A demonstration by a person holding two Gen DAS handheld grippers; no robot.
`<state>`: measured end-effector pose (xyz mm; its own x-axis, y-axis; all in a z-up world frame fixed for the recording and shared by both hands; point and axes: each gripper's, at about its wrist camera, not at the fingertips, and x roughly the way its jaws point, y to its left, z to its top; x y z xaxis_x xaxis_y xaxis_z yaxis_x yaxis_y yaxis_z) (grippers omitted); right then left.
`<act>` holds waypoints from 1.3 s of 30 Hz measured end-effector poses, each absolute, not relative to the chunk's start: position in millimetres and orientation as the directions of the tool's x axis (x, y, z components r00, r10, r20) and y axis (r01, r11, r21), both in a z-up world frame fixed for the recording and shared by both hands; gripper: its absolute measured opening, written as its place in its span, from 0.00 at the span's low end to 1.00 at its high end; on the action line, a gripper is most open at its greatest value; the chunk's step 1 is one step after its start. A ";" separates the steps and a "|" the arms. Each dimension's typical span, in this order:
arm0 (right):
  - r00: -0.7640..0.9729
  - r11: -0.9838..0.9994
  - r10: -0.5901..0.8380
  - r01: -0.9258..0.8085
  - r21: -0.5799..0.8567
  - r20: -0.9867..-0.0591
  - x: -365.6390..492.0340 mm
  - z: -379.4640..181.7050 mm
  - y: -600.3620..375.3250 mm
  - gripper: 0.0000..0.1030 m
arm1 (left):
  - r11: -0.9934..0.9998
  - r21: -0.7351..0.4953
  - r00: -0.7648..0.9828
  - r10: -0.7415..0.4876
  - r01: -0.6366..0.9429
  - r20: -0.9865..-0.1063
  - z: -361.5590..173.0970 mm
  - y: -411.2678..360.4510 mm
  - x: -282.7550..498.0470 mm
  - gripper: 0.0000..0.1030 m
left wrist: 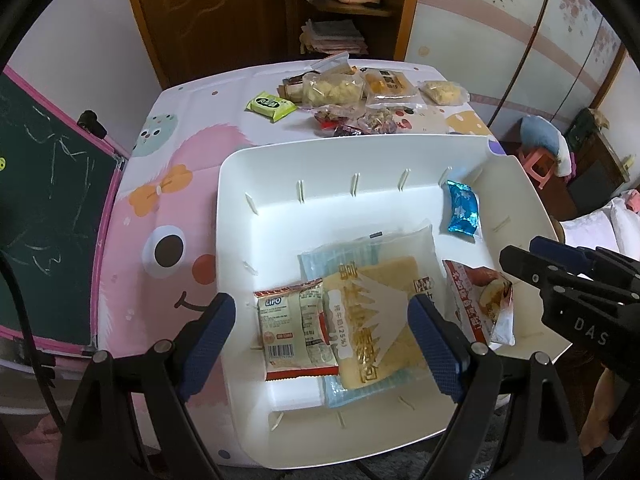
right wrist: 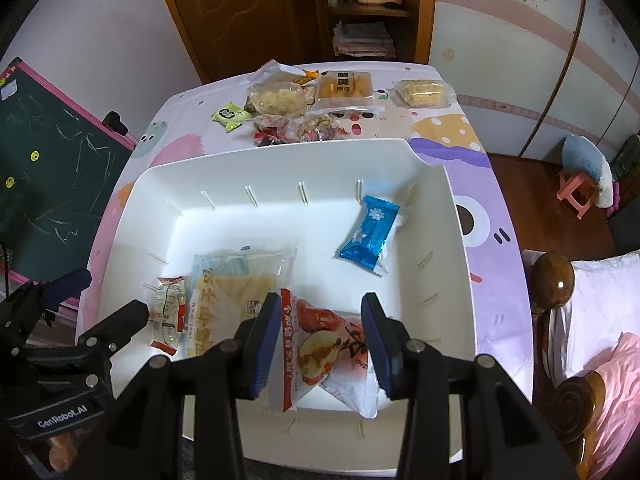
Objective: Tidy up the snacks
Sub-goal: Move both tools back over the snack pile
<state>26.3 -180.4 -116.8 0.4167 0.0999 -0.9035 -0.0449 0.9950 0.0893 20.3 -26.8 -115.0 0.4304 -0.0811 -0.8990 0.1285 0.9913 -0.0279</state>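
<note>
1. I'm over the white bin [left wrist: 240, 216], which sits on the cartoon-print tabletop [left wrist: 160, 184]. Several snacks already lie inside it.
2. My left gripper [left wrist: 322, 340] hangs with its fingers spread wide and holding nothing. Below the gap lie the LIPO biscuit pack [left wrist: 294, 334] and the large bread pack [left wrist: 380, 312], side by side and touching.
3. My right gripper [right wrist: 322, 350] has its fingers apart on either side of the red-and-white snack bag [right wrist: 320, 354]. The blue pads sit just beside the bag's edges; I can't tell whether they touch it.
4. That bag rests on the bin floor at 6 o'clock in the right wrist view, against the near wall.
5. The blue candy wrapper [right wrist: 370, 232] lies alone at 1 o'clock in the bin, close to the right wall, well apart from the others.
6. Beyond the bin at 12 o'clock, the unsorted pile [right wrist: 304, 100] waits on the tabletop: a green packet [right wrist: 232, 116], clear bags of yellow pieces and small wrapped sweets.
7. A chalkboard [left wrist: 48, 208] stands at 9 o'clock beside the tabletop.
</note>
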 end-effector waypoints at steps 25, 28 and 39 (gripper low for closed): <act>0.487 0.974 0.227 -0.132 0.186 -0.843 123.7 -41.4 -192.8 0.41 | 0.966 0.094 0.576 -0.065 0.242 -0.815 -15.4 -44.0 132.2 0.85; 0.498 0.979 0.204 -0.106 0.174 -0.843 156.7 -28.7 -200.6 0.46 | 0.963 0.118 0.577 -0.044 0.240 -0.815 -4.5 -49.0 165.3 0.89; 0.274 0.960 0.245 0.064 0.272 -0.930 274.5 -122.7 -220.1 0.49 | 0.975 0.049 0.394 -0.041 0.216 -0.918 -98.5 -55.4 287.4 0.89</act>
<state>274.5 -220.1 -122.7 0.2742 0.2446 -0.9300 0.0642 0.9603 0.2715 287.4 -55.4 -98.5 0.3944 -0.0411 -0.9180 0.2165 0.9750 0.0493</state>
